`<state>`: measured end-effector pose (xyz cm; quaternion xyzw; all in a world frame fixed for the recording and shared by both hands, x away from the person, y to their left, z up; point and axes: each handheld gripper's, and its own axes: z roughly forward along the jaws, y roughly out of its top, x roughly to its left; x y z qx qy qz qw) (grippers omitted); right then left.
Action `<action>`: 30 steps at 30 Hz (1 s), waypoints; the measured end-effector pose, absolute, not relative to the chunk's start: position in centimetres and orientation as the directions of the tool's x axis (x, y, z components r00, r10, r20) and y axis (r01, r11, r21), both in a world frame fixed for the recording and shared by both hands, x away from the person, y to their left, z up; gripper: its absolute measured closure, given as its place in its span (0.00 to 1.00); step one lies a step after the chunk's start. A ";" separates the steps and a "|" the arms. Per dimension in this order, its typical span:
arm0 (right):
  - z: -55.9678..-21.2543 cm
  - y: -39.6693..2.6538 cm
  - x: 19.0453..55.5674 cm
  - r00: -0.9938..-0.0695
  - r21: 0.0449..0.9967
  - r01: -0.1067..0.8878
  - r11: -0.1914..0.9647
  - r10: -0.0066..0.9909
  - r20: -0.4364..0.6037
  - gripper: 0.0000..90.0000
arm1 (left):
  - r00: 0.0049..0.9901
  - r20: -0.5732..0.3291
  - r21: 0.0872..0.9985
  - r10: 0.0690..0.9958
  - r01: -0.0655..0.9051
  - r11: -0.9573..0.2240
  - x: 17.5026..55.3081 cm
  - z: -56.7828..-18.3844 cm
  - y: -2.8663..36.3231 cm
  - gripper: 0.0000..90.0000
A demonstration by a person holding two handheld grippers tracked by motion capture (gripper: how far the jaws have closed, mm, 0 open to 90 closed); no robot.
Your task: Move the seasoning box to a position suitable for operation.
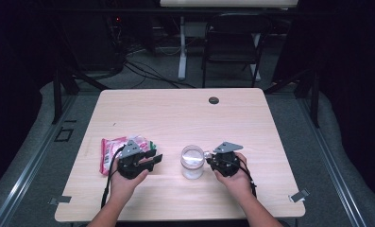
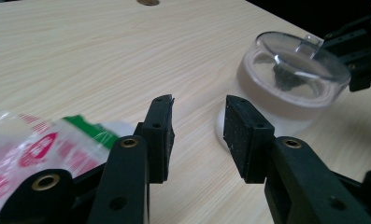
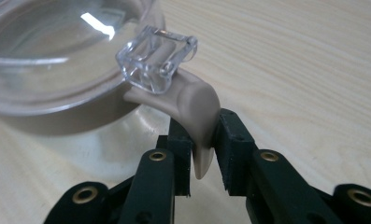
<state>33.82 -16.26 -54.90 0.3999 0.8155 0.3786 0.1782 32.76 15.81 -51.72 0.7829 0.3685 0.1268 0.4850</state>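
A clear jar [image 1: 192, 161] with a transparent lid [image 3: 47, 46] stands on the table's near middle. A beige tab [image 3: 192, 102] sticks out from its rim under a clear clasp [image 3: 157, 58]. My right gripper [image 3: 204, 154] is shut on that tab, one pad on each side; it sits just right of the jar [image 1: 209, 158]. My left gripper [image 2: 197, 135] is open with nothing between its pads, pointing at the jar [image 2: 286, 88] from the left [image 1: 156, 158]. A red, white and green snack bag [image 1: 110, 149] lies under and beside it [image 2: 38, 149].
The wooden table [image 1: 175, 118] has a black grommet [image 1: 214, 100] near its far edge and metal clips [image 1: 298, 195] at the front corners. A folding chair [image 1: 232, 42] and cables stand beyond the table on the floor.
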 end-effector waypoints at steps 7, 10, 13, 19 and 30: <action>-54.3 -17.4 31.7 -0.624 0.773 0.492 0.399 0.781 -0.006 0.79 | 0.728 -0.155 0.856 0.667 0.437 -0.277 33.8 -51.7 13.8 0.70; -53.8 -17.9 31.2 -0.614 0.788 0.490 0.373 0.789 0.008 0.77 | 0.732 -0.159 0.857 0.663 0.436 -0.275 34.0 -51.6 13.7 0.69; -52.6 -19.1 30.6 -0.593 0.829 0.476 0.295 0.803 0.055 0.70 | 0.737 -0.165 0.859 0.656 0.434 -0.272 34.2 -51.7 13.4 0.68; -51.8 -19.8 30.6 -0.575 0.845 0.480 0.236 0.812 0.100 0.70 | 0.735 -0.148 0.864 0.662 0.422 -0.275 33.8 -51.5 13.2 0.64; -50.6 -19.4 31.5 -0.551 0.848 0.490 0.201 0.826 0.123 0.67 | 0.715 -0.204 0.846 0.669 0.472 -0.247 33.6 -51.7 13.4 0.76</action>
